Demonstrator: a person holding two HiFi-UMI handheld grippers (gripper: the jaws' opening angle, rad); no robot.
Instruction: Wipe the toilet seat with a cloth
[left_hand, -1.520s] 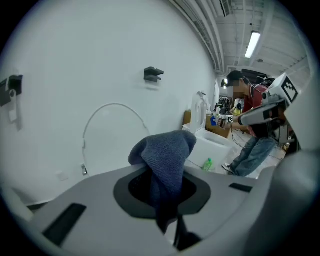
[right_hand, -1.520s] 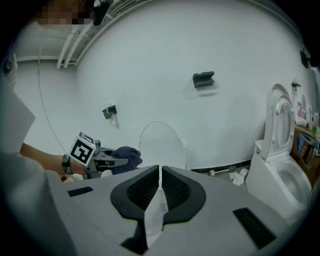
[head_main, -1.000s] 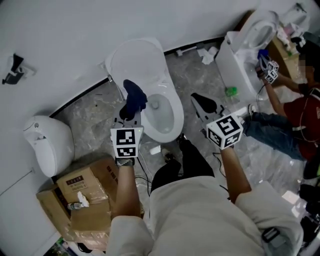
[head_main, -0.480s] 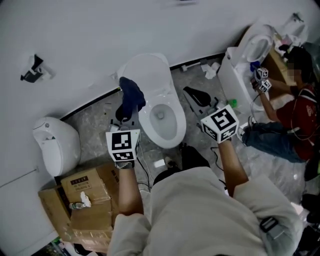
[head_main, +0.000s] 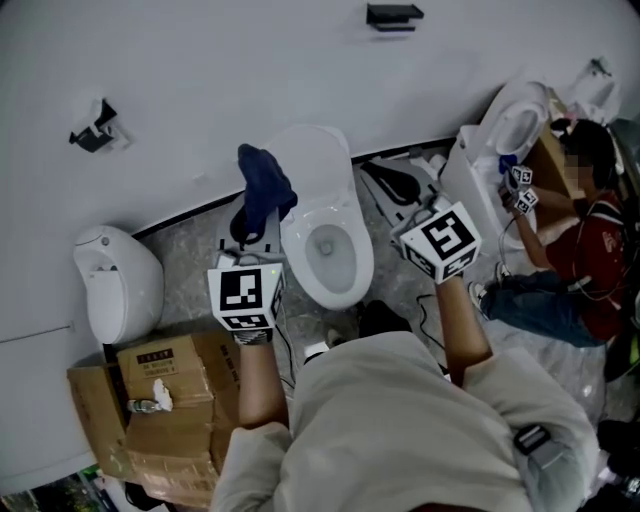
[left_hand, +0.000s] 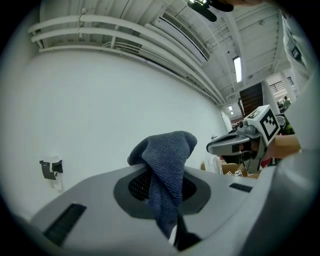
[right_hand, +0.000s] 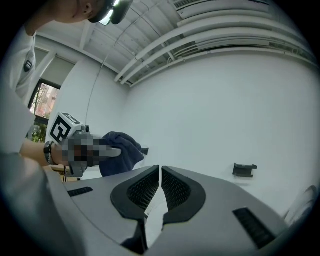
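A white toilet (head_main: 300, 255) stands against the wall with its lid up; its seat and bowl lie below and between my two grippers. My left gripper (head_main: 254, 216) is raised left of the bowl, shut on a dark blue cloth (head_main: 264, 186) that bunches above the jaws. In the left gripper view the cloth (left_hand: 167, 170) hangs folded between the pads of the left gripper (left_hand: 165, 189), against the white wall. My right gripper (head_main: 376, 176) is held up right of the bowl. In its own view the right gripper (right_hand: 160, 172) is shut with nothing in it.
A second white fixture (head_main: 118, 285) sits at the left, with cardboard boxes (head_main: 165, 395) in front of it. Another toilet (head_main: 500, 140) stands at the right, where a person in red (head_main: 590, 250) sits on the floor. Black brackets (head_main: 95, 125) hang on the wall.
Both grippers have risen away from the toilet and now point at the wall rather than down. The cloth has stayed in the left jaws. The right jaws have stayed shut.
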